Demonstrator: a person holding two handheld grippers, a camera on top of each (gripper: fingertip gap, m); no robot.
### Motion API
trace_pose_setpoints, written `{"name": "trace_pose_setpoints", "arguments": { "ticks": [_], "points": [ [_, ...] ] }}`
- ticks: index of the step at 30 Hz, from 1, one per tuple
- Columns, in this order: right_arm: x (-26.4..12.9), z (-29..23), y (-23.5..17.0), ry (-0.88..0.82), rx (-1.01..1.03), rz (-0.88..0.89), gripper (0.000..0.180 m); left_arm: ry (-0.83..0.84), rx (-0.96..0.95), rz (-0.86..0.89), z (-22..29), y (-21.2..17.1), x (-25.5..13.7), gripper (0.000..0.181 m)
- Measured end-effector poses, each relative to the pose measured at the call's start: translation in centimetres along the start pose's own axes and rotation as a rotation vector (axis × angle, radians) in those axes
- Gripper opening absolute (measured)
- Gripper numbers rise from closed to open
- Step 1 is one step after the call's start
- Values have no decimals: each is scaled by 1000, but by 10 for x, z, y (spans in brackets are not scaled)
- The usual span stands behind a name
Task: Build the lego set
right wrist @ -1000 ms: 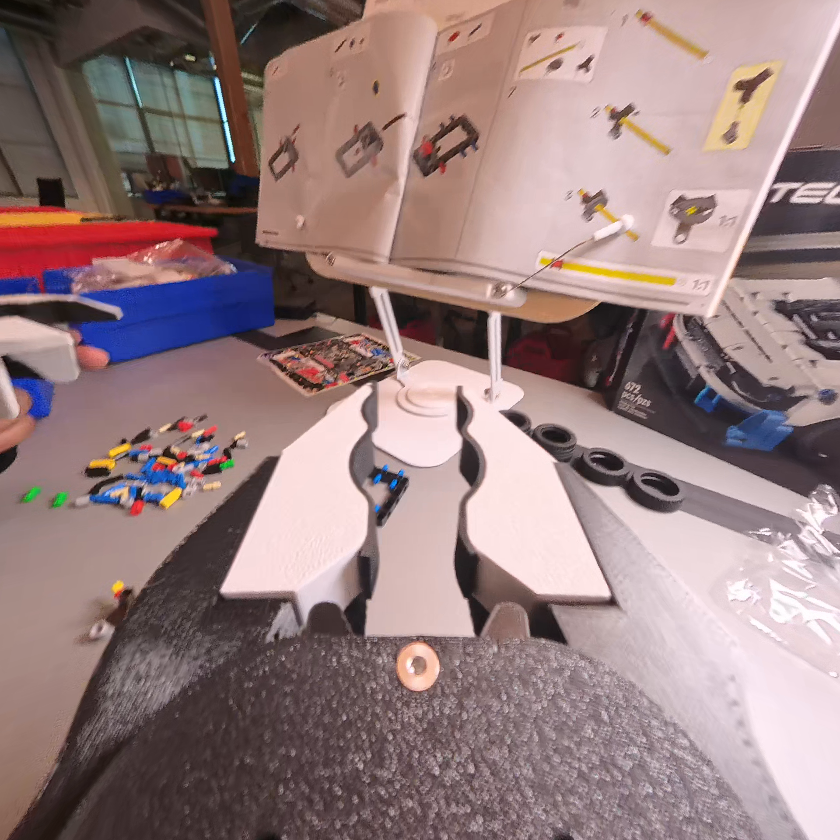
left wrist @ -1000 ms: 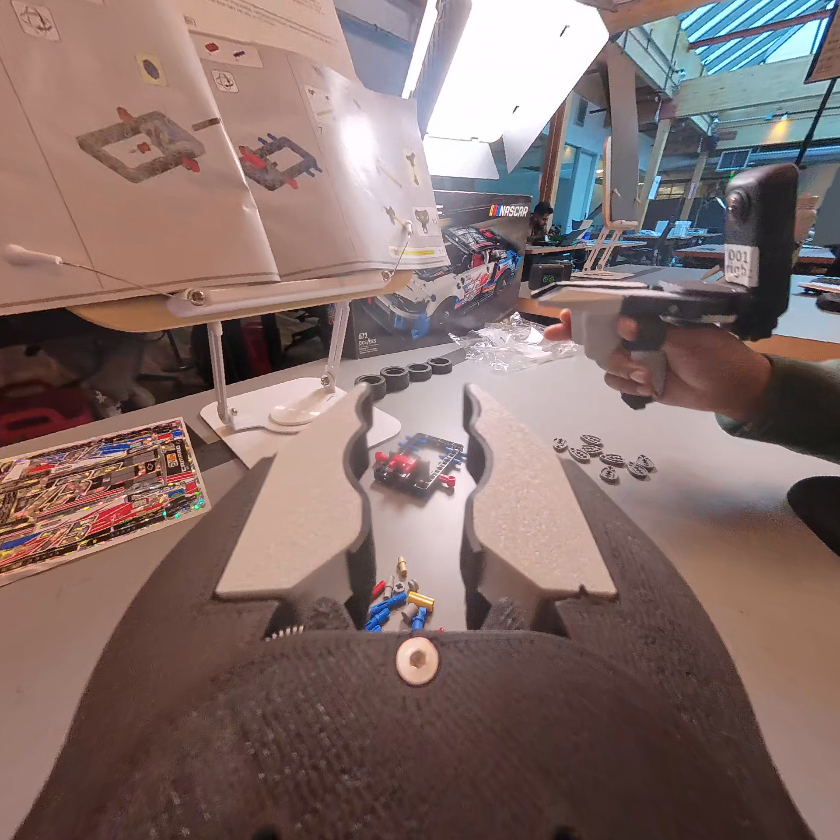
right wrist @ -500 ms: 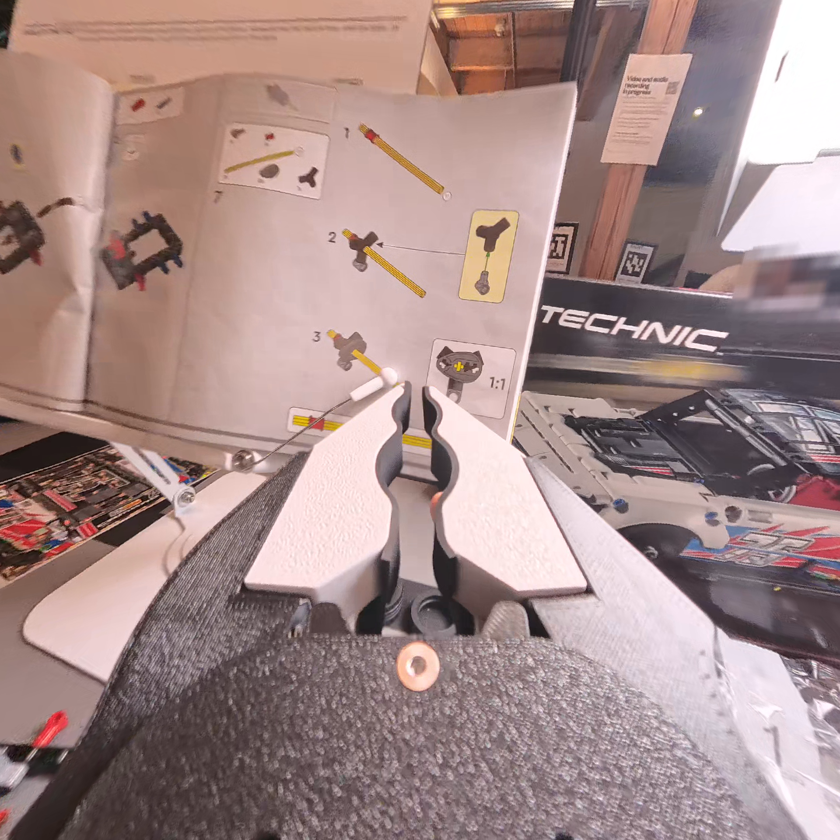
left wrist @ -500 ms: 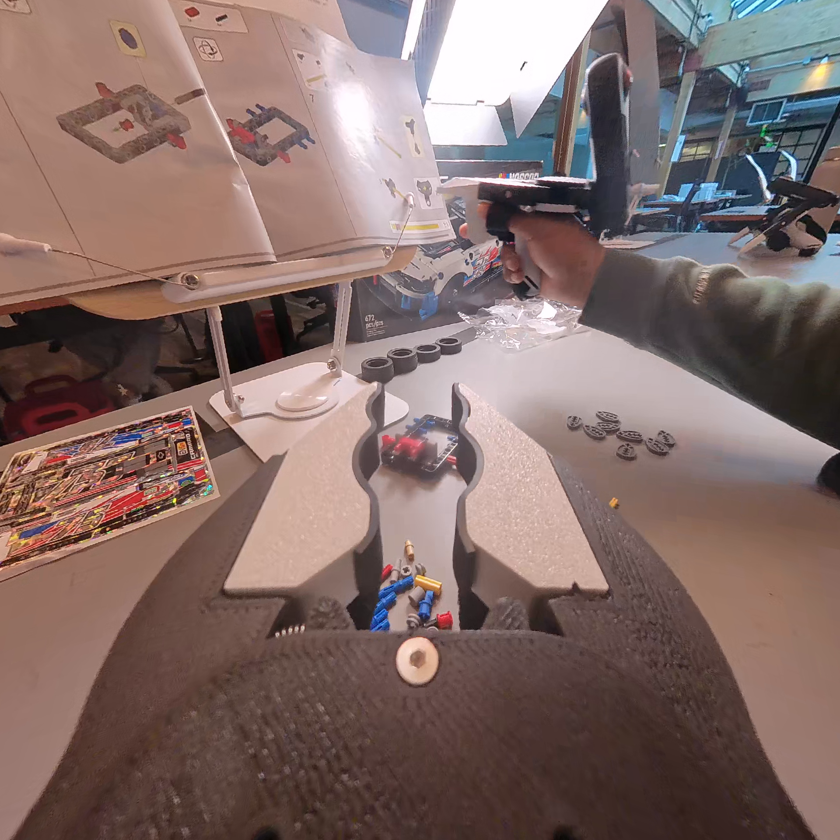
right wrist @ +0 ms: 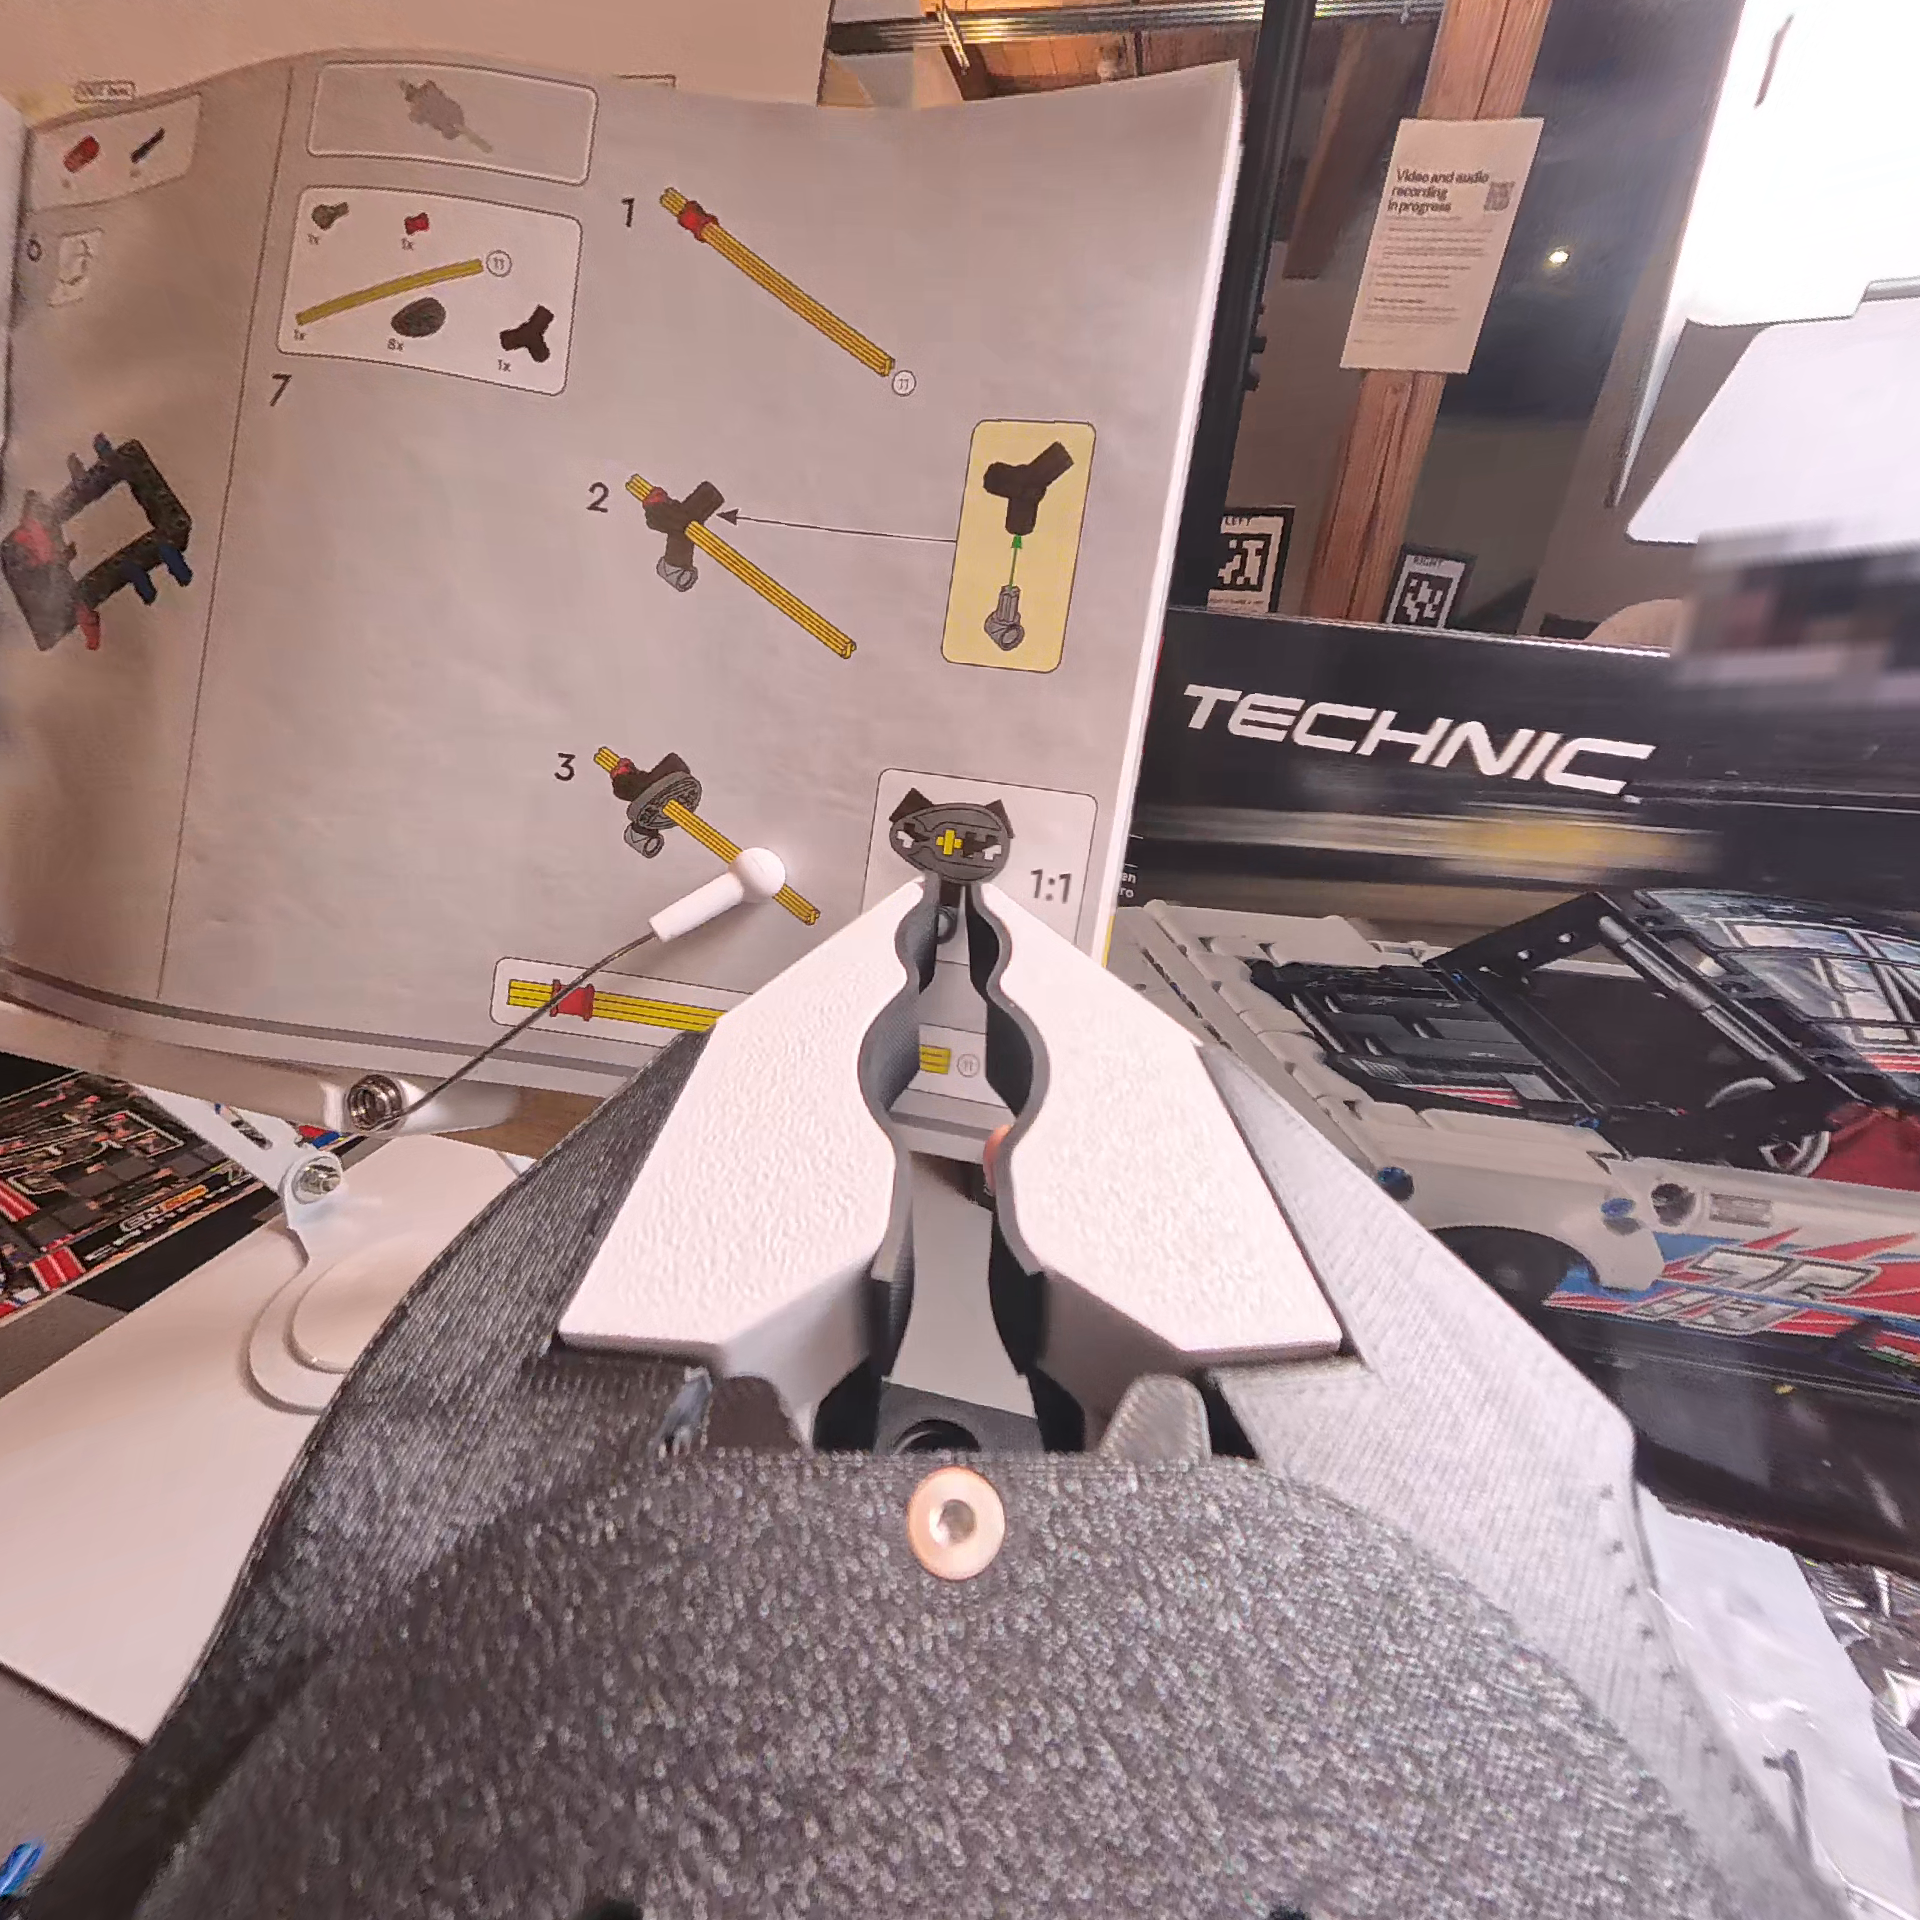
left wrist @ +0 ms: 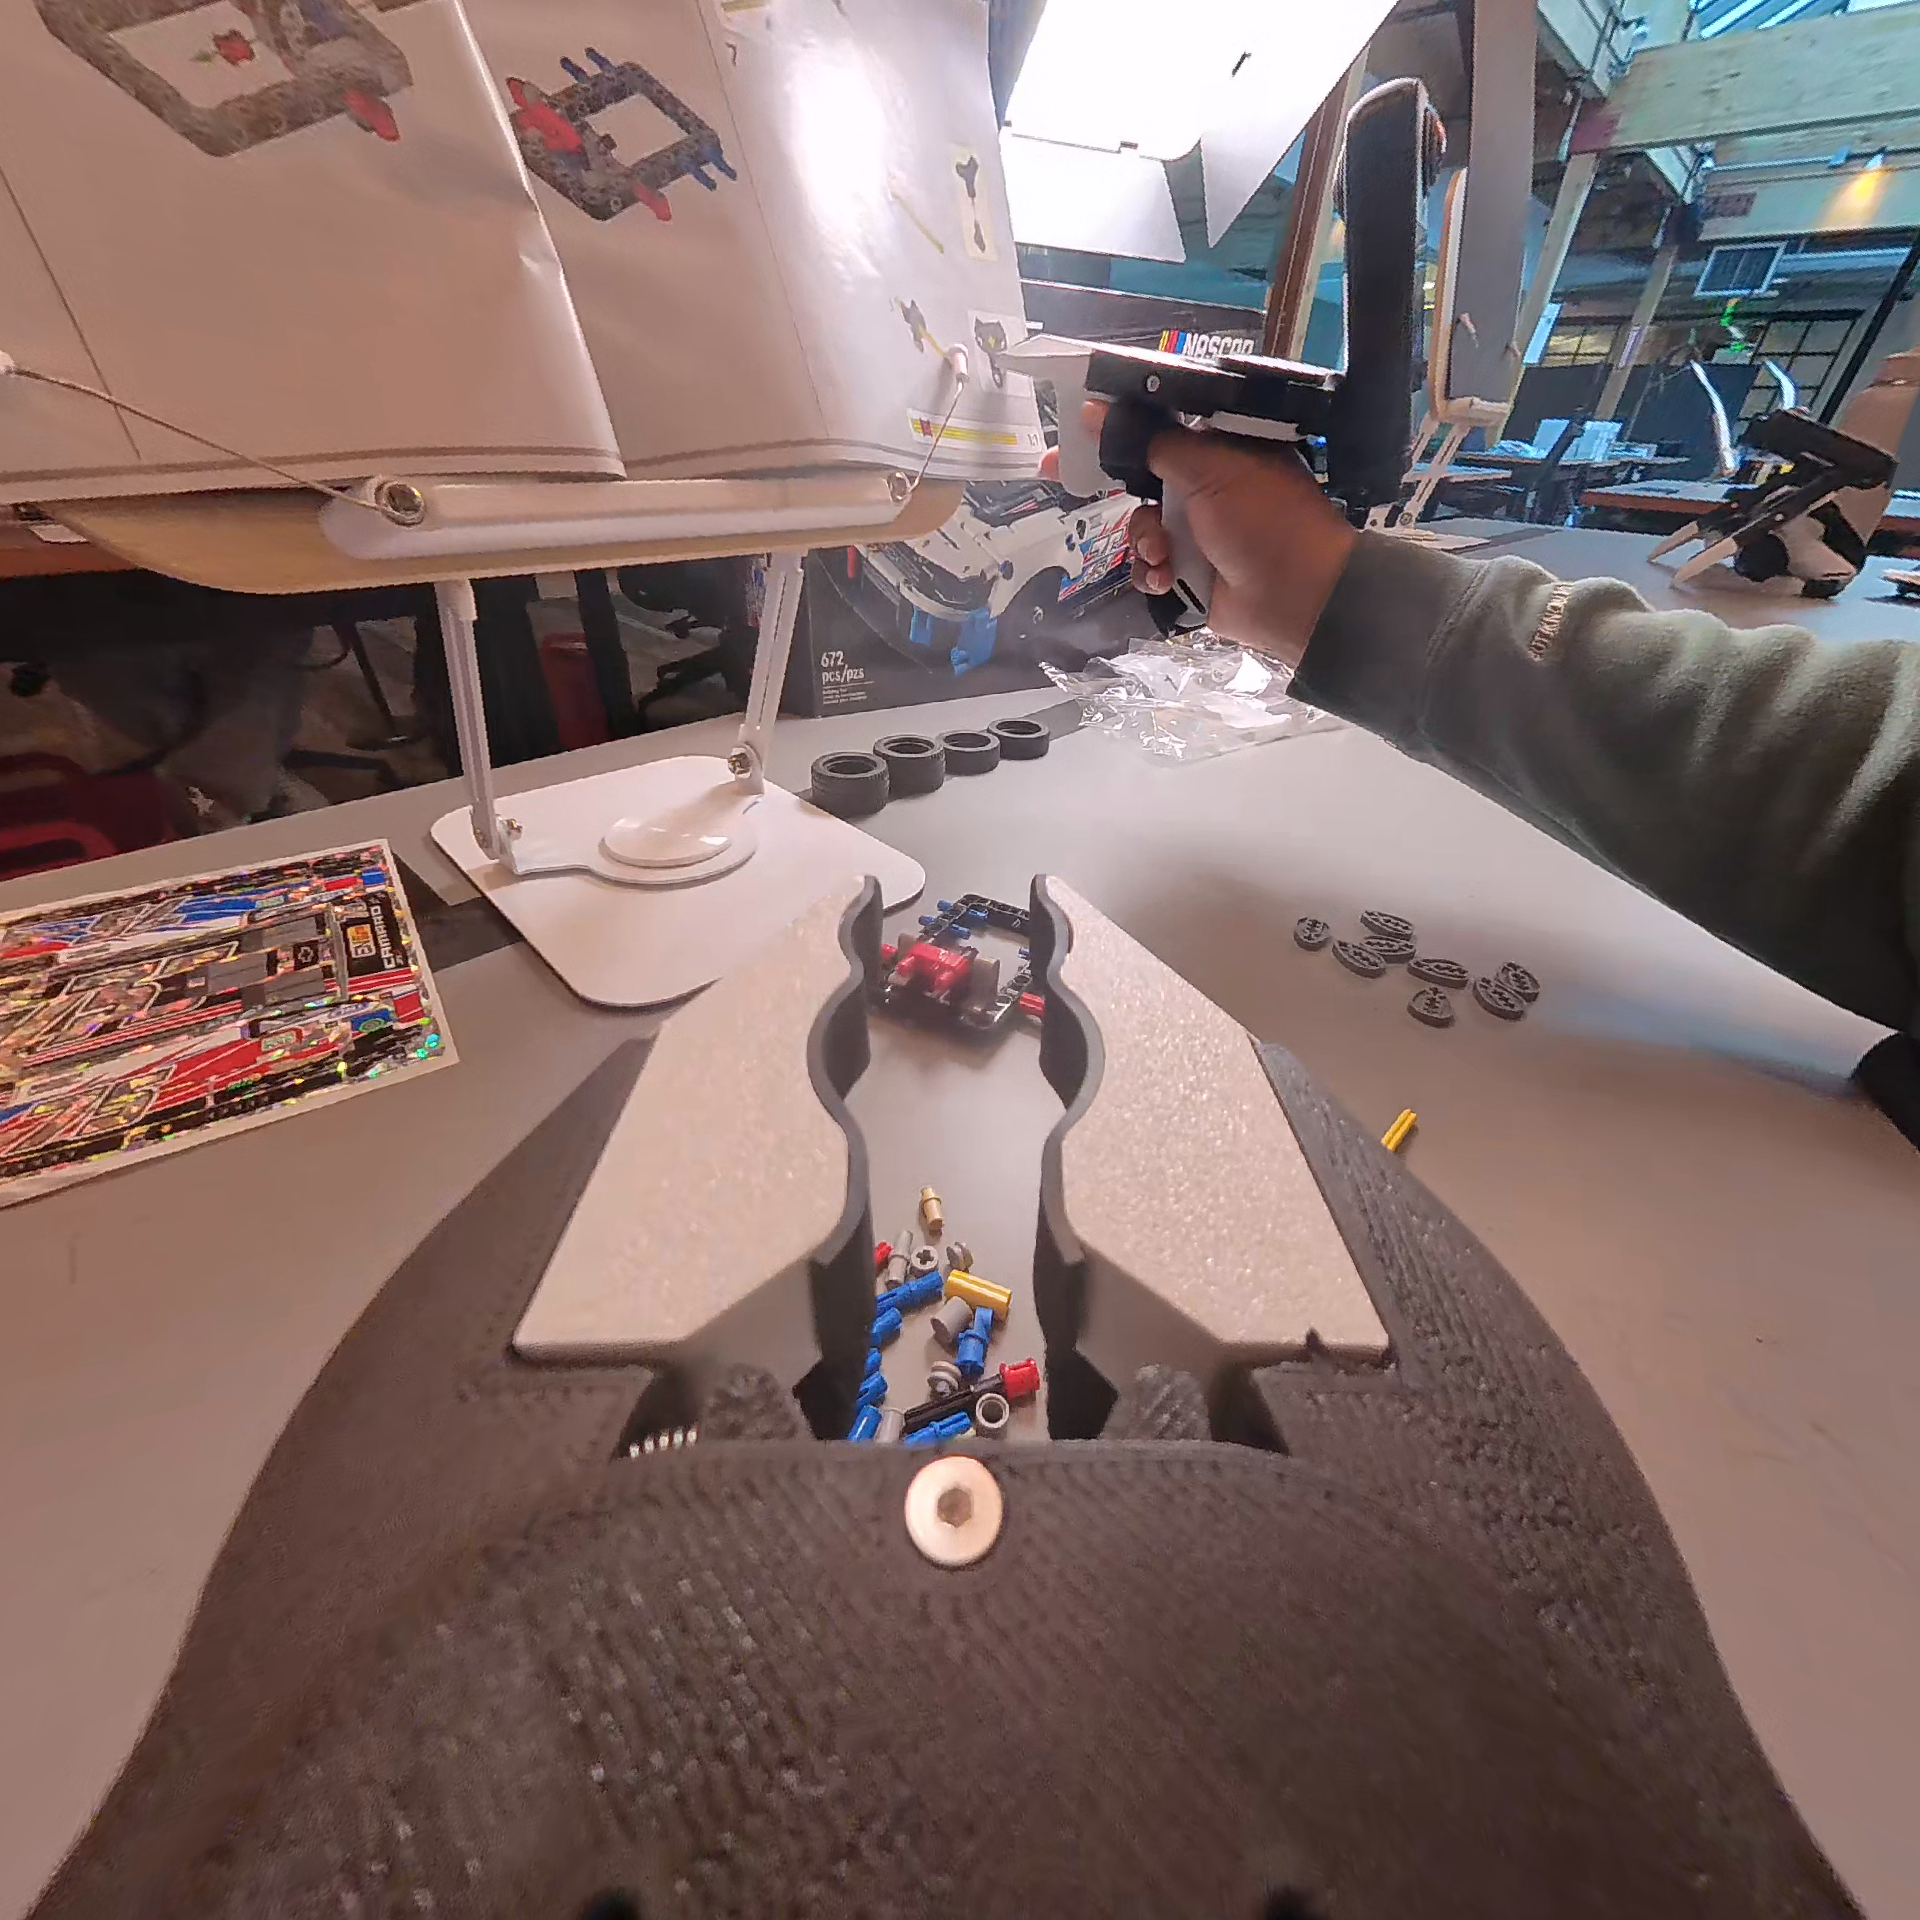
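Observation:
My left gripper [left wrist: 951, 904] is open and empty, low over the grey table. Past its fingertips lies the black frame assembly [left wrist: 951, 971] with red and blue pins. A pile of small loose pins and bushes [left wrist: 940, 1320] lies on the table between its fingers. My right gripper [right wrist: 948, 894] is shut and raised, its tips at the lower right corner of the open instruction booklet [right wrist: 520, 623]. I cannot tell whether it touches the page. It also shows in the left wrist view [left wrist: 1013, 358], held by a hand in a green sleeve.
The booklet stands on a white stand [left wrist: 665, 883]. A sticker sheet [left wrist: 197, 997] lies at the left. Several black tyres [left wrist: 925, 758], a plastic bag [left wrist: 1184, 696] and the set's box [right wrist: 1507, 935] are at the back. Several dark oval pieces [left wrist: 1423, 961] and a yellow piece [left wrist: 1397, 1129] lie at the right. Spacing between my two grippers at the tips: around 40 cm.
My right gripper rose from the table, closed, and moved up to the booklet's lower right corner. My left gripper eased forward a little and stayed open.

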State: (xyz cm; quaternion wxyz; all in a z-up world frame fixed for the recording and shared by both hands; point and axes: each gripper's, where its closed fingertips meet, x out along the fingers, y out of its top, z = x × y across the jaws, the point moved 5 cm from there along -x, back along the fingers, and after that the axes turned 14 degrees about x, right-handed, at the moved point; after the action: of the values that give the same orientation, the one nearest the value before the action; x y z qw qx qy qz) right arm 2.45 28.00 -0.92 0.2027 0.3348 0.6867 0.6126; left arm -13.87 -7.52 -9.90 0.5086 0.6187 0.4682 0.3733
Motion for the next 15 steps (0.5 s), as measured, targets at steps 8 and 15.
{"name": "trace_pose_setpoints", "arguments": {
  "ticks": [8, 15],
  "points": [
    [-6, -29, -1, 47, -62, 8, 2, -18, 16, -14, 5, -1, 2, 27],
    [-33, -56, -11, 182, -125, -94, 5, -40, 19, -18, 10, 0, 2, 27]
  ]
}}
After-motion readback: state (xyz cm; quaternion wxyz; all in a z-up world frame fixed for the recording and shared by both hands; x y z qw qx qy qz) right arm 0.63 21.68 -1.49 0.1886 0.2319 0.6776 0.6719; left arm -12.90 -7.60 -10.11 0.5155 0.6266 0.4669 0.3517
